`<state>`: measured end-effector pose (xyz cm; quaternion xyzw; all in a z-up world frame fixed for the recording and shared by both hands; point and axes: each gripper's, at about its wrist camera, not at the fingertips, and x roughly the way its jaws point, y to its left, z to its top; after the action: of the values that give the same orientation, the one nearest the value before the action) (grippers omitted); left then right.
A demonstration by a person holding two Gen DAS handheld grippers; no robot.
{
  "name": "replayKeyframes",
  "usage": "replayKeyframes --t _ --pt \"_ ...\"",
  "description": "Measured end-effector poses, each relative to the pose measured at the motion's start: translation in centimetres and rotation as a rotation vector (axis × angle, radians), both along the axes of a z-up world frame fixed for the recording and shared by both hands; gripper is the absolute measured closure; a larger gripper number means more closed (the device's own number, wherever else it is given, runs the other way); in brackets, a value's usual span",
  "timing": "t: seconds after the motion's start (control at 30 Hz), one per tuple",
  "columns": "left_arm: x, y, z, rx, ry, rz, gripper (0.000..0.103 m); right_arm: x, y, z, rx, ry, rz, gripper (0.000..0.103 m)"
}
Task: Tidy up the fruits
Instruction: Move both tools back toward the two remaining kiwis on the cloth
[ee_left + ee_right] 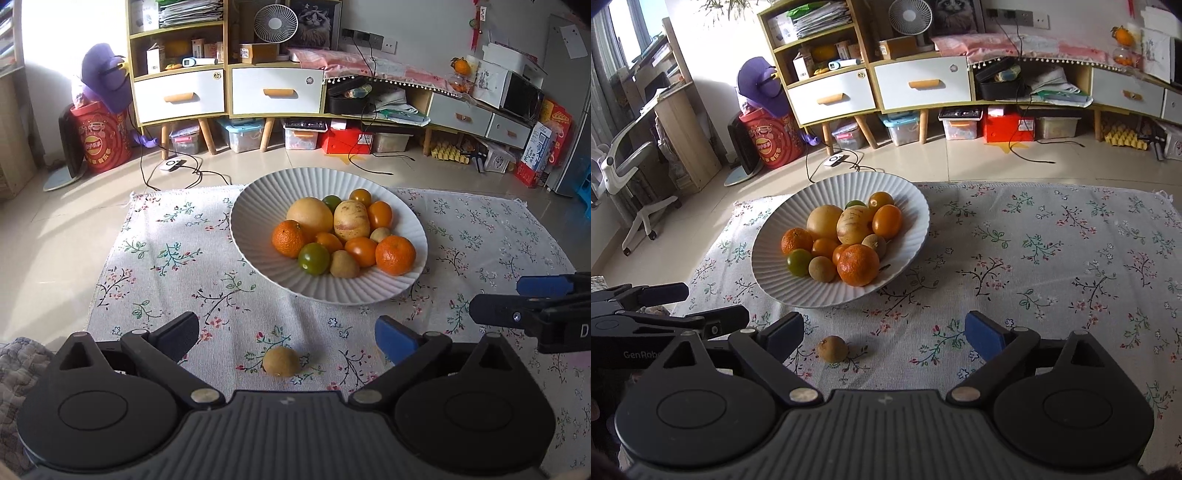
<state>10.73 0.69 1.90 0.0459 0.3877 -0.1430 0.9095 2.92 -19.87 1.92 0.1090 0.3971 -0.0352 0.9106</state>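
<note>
A white ribbed bowl [258, 206] [798, 288] on the floral cloth holds several fruits: mandarins [395, 255] [857, 264], orange and green tomatoes, kiwis and two pale melons. One loose kiwi [281, 361] [832, 348] lies on the cloth in front of the bowl. My left gripper [286, 334] is open and empty, with the kiwi between and just below its fingers. My right gripper [884, 336] is open and empty, the kiwi near its left finger. Each gripper shows at the edge of the other's view: the right [532, 301] and the left [701, 306].
The floral cloth [166, 258] [1052, 258] covers a low table; its far edge drops to a tiled floor. Yellow-and-white cabinets [229, 88], storage boxes, cables and a red bucket [105, 142] stand beyond. A desk chair [624, 177] is at far left.
</note>
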Motion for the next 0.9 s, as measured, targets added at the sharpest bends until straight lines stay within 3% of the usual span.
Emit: replayKeyframes --t 0.33,0.57,0.9 --pt "-3.1 2.0 -2.3 0.014 -0.03 0.03 0.009 -2.5 2.2 -1.9 -0.15 -0.012 0.079 0.007" --pt "-4.3 3.5 -4.4 0.012 -0.04 0.048 0.009 -4.2 3.6 -2.9 -0.194 -0.041 0.142 0.004" --pt "-4.8 2.5 -6.0 0.062 -0.052 -0.003 0.009 -4.4 4.5 -4.6 -0.232 -0.011 0.181 0.004"
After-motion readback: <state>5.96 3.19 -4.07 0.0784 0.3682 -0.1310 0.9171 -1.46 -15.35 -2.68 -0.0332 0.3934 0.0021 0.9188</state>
